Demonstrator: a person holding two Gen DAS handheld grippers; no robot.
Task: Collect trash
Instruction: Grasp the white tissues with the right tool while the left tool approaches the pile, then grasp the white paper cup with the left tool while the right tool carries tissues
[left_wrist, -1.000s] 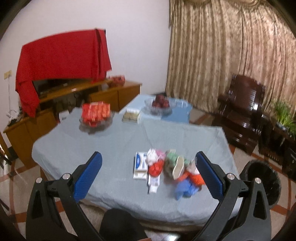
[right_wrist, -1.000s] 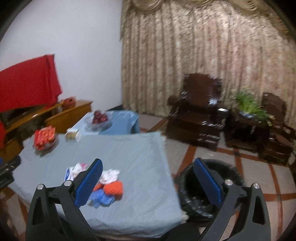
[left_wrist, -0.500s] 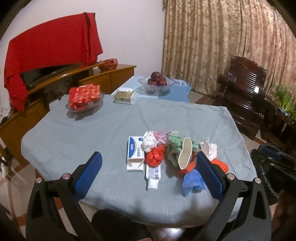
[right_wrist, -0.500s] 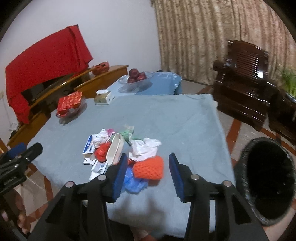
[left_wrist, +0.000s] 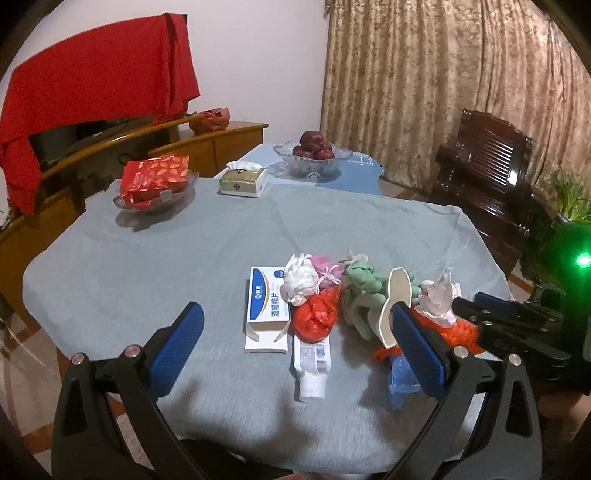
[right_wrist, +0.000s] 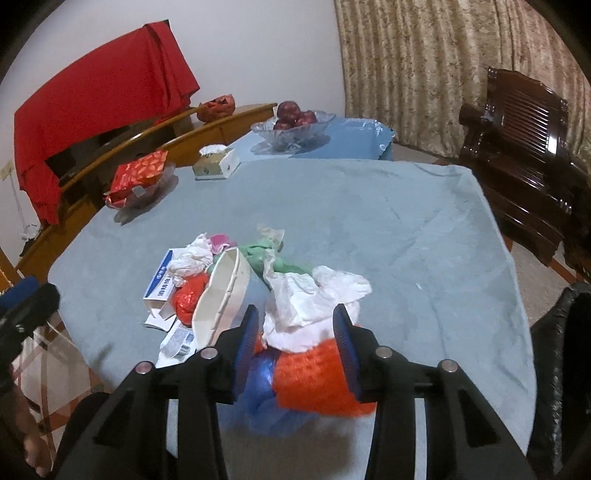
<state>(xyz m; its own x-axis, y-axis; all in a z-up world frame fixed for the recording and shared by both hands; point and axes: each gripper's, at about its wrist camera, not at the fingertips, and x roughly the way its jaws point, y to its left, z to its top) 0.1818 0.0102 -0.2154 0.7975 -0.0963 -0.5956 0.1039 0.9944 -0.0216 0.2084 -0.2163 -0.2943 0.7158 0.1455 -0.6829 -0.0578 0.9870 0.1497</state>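
Note:
A trash pile lies near the front edge of the grey-blue tablecloth (left_wrist: 147, 266). It holds a blue-white box (left_wrist: 267, 306), a tube (left_wrist: 310, 365), a red bag (left_wrist: 316, 314), green cloth (left_wrist: 362, 295) and a white paper bowl (right_wrist: 221, 299). My right gripper (right_wrist: 295, 314) is closing, its jaws half wide. An orange net (right_wrist: 314, 380) and a white crumpled wrapper (right_wrist: 314, 295) sit between the pads, with no squeeze to be seen. A blue bag (right_wrist: 258, 398) lies under them. The right gripper (left_wrist: 476, 314) also shows beside the pile. My left gripper (left_wrist: 295, 314) hangs wide open over the near edge, holding nothing.
A black-lined bin (right_wrist: 565, 369) stands on the floor right of the table. At the back are a glass dish of red packets (left_wrist: 155, 177), a tissue box (left_wrist: 242, 179) and a fruit bowl (left_wrist: 312, 155). A dark wooden armchair (left_wrist: 487, 173) stands at the right.
Both grippers have come down and closer to the pile. The right one swung from the bin side to the pile, narrowed its jaws, and now straddles the orange net and wrapper.

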